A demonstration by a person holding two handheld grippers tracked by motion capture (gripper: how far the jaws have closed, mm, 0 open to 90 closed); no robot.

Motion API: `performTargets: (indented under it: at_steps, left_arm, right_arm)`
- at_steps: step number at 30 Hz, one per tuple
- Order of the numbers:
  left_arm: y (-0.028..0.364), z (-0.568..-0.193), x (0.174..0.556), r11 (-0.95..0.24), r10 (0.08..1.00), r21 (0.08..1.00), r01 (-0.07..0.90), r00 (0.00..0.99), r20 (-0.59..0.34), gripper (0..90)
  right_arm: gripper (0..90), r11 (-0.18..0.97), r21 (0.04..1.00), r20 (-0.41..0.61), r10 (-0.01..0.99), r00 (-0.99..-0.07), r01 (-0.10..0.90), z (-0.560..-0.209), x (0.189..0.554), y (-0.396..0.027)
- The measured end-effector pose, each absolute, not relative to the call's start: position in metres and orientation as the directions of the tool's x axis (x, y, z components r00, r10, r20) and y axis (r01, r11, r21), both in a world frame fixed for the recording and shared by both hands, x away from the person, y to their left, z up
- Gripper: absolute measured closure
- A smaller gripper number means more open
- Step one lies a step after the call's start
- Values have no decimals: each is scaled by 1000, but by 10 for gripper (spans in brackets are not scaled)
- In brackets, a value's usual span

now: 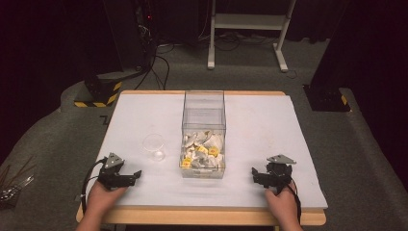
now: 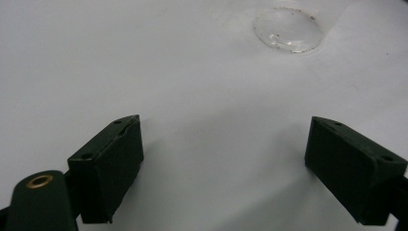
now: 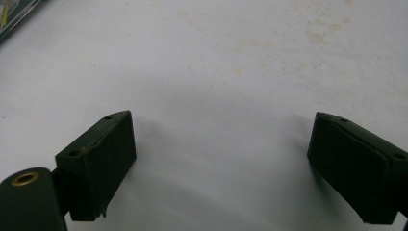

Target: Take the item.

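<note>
On the white table, a clear box holding white and yellow packets stands at centre. A small clear glass sits just beside it at the box's nine o'clock. The left gripper rests low on the table, jaws spread wide; the glass lies at its one o'clock, near. The right gripper, jaws likewise apart, rests with the box at its ten o'clock.

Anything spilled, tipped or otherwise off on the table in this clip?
Nothing spilled or tipped. The glass stands upright left of the clear box, whose packets stay inside. Both grippers rest open on the table. Only oddity: faint yellowish stains ahead of the right one.
</note>
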State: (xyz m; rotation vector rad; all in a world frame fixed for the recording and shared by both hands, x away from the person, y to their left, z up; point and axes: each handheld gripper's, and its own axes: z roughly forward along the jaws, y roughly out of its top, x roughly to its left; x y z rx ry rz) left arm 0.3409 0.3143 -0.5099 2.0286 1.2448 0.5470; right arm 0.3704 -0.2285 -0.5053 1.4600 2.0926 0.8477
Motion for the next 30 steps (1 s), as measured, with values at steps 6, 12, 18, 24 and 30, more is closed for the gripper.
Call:
performTargets:
  at_steps: [6,12,18,24,30]
  left_arm:
    - [314,-510,341,-306,893,736,604,451,1,141]
    - [314,-510,341,-306,893,735,605,451,0,142]
    - [314,-510,341,-305,893,737,602,451,1,142]
    - [314,-510,341,-306,894,737,603,449,4,140]
    - [314,-510,341,-304,893,734,607,450,-2,142]
  right_arm:
    - [95,250,704,-14,941,-339,665,-505,370,-229]
    - [93,249,704,-13,941,-339,665,-505,371,-229]
    - [93,250,703,-13,940,-340,665,-505,371,-229]
    - [92,249,703,-12,940,-340,666,-505,371,-229]
    - [92,249,704,-12,940,-340,665,-505,371,-229]
